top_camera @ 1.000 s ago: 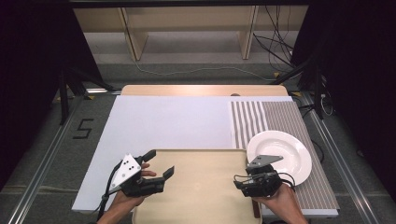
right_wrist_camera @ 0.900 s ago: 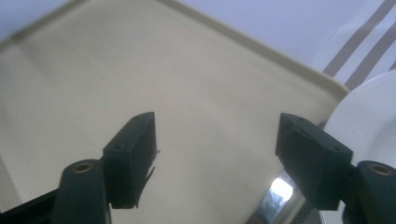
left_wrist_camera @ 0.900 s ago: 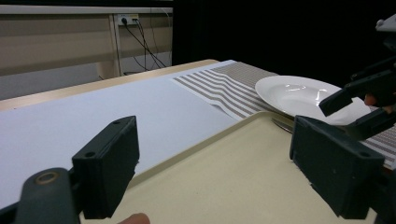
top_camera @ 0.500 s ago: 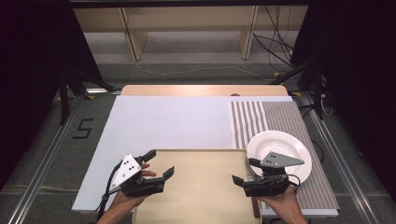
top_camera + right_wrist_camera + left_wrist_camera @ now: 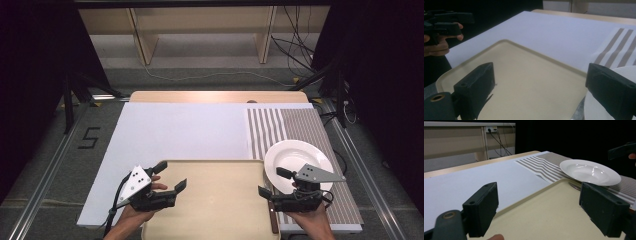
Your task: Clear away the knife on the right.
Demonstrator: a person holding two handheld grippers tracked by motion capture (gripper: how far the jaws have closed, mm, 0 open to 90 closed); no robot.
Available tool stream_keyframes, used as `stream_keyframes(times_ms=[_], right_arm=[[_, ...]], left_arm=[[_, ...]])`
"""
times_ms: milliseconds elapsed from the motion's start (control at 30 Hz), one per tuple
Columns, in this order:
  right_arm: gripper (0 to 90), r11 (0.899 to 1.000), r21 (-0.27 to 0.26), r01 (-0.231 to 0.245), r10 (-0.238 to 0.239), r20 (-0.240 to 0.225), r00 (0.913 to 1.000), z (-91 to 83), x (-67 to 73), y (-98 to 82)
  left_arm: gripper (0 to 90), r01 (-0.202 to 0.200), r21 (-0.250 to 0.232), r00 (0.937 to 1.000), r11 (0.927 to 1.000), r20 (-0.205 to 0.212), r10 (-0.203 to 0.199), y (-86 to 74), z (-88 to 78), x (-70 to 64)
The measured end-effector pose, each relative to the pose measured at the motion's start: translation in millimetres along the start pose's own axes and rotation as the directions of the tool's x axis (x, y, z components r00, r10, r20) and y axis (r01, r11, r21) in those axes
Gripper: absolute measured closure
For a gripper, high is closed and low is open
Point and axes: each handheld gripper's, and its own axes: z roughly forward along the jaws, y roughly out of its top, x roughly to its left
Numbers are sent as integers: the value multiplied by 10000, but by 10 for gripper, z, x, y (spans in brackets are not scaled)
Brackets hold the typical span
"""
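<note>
Both the left hand-held gripper (image 5: 170, 176) and right hand-held gripper (image 5: 272, 182) are opening wide beside the stiff, light tray (image 5: 215, 200), best held by its rims.

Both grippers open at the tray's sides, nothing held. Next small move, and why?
Probably bring the right gripper a little forward and right onto the white plate. Its jaws are open with the plate's near rim at the right jaw, and the beige tray beside it lies bare. The left gripper hangs open over the tray's left edge.
</note>
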Motion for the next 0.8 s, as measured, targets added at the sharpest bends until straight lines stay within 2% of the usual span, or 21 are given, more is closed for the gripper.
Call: stream_keyframes(times_ms=[300,800], right_arm=[[89,9989,-466,27,-13,292,9996,-146,0,-23],[87,9981,-601,96,-74,373,9993,-147,0,-10]], left_arm=[[155,32,-16,10000,10000,-16,-32,0,4,1],[155,-1,-26,10000,10000,-28,1,2,2,-1]])
